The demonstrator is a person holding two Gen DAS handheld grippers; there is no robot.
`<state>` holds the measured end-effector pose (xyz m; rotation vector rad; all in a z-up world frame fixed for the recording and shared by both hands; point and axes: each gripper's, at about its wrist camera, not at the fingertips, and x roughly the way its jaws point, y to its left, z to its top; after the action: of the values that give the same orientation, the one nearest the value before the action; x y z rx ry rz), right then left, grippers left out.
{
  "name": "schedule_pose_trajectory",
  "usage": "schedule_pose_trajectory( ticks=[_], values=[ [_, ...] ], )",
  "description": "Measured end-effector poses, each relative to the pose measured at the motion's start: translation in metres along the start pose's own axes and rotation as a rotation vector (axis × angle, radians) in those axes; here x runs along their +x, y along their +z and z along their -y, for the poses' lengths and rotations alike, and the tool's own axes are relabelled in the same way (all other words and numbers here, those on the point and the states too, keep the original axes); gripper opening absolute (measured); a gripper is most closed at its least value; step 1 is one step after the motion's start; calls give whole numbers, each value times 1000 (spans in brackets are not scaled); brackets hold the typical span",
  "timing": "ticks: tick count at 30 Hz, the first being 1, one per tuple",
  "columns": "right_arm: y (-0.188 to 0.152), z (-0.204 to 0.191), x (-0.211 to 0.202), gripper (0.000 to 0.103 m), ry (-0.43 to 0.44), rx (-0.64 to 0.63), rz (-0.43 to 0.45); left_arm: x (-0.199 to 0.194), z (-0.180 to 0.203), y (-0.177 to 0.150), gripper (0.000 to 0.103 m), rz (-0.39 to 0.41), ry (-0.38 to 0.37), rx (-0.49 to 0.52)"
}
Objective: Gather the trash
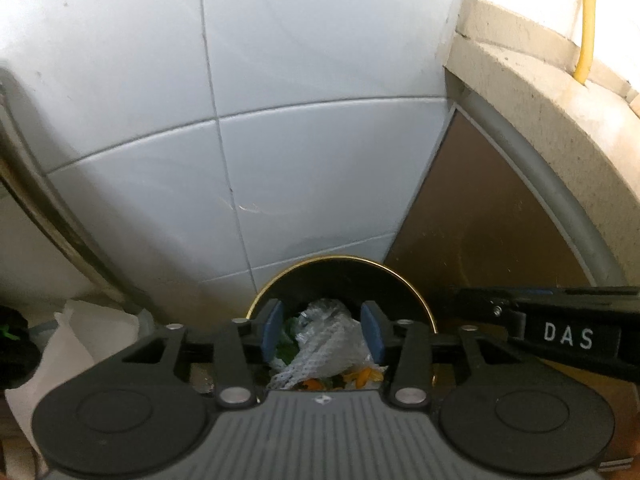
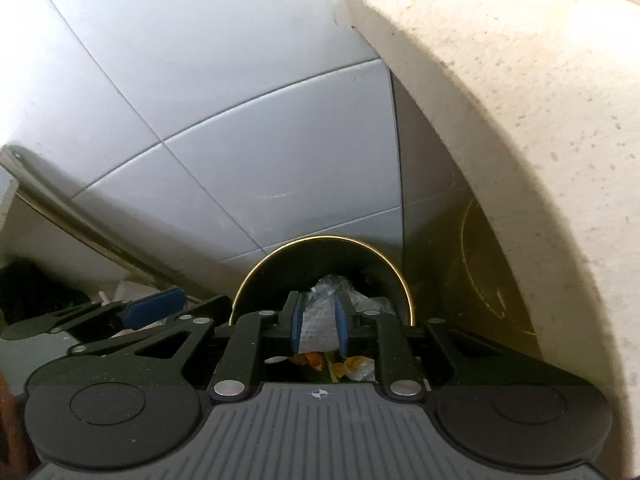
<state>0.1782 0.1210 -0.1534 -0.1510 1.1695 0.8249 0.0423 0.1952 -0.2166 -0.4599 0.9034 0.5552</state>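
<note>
- While both grippers point down over it, the black bin (image 1: 340,276) with a gold rim sits in the corner where the pale tiled wall (image 1: 160,160) meets a beige ledge (image 1: 540,92).
- Trash lies inside the bin: a crumpled clear plastic wrapper (image 1: 324,336) on top, with green scraps and orange peel (image 1: 360,378) beneath.
- Left gripper (image 1: 322,334): jaws released, blue pads well apart, one on each side of the wrapper. No pad presses on it.
- Right gripper (image 2: 319,326): jaws set narrow, not fully clenched. A pale piece of wrapper shows in the slot between the pads; whether the pads press on it or it lies below them, cannot tell.
- From the left wrist, the right gripper's body enters at right, marked "DAS".
- From the right wrist, the left gripper's blue pad (image 2: 154,308) shows at left, just beside the bin rim (image 2: 256,270).
- White crumpled paper (image 1: 80,336) lies left of the bin, outside it.
- Yellow cord (image 1: 588,20) hangs down to the ledge top.
- Brown panel (image 1: 480,220) fills the space below the ledge, right of the bin.
</note>
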Motion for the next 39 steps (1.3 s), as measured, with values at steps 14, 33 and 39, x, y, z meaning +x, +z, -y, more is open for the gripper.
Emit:
schedule_pose_trajectory(
  ticks=[14,33,39],
  values=[
    [-6,5,-20,31,51,-33,12,-22,3,-11,41,25,63,-41],
    [-24,-4,-60,46,94,-80,63,-88,11,-28,49,97,88,-57],
    [-32,-6,-79,49,96,-80,91,-110,15,-35,51,120,95,-45]
  ],
)
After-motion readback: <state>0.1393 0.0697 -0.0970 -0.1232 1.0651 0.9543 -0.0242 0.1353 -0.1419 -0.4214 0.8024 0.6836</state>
